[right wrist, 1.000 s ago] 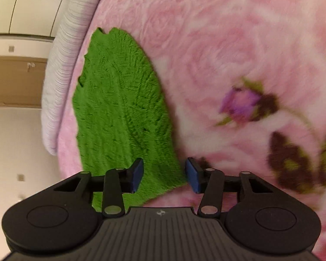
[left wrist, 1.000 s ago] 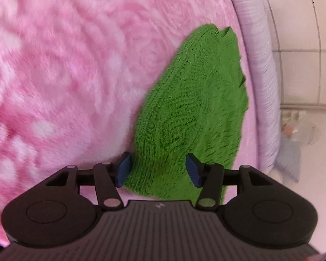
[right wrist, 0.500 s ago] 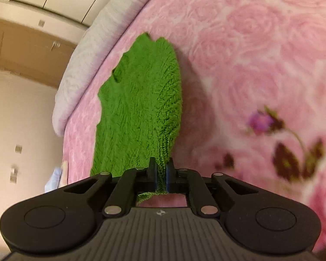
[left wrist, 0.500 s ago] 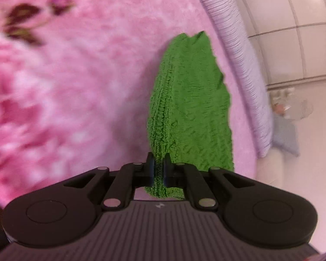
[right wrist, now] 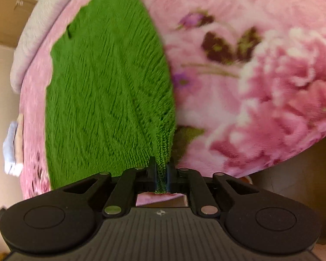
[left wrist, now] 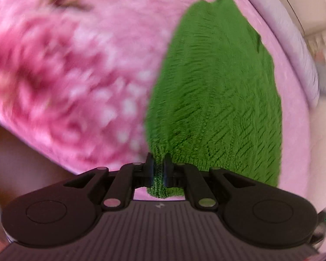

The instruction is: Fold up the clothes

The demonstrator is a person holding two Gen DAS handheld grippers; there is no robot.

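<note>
Two grippers, both mine: left gripper and right gripper, jaws pinching near corners of the green knitted garment, spread centre-frame over the pink floral blanket.

Bright, soft, even light in both my wrist views. Heavy motion blur smears the pink floral blanket on my left side, and its flowers turn to streaks; my right view is a little crisper, with the blossoms still soft. The green knit casts a faint shadow along its edge. Fisheye bending curves every rim, and the corners go dark.
</note>
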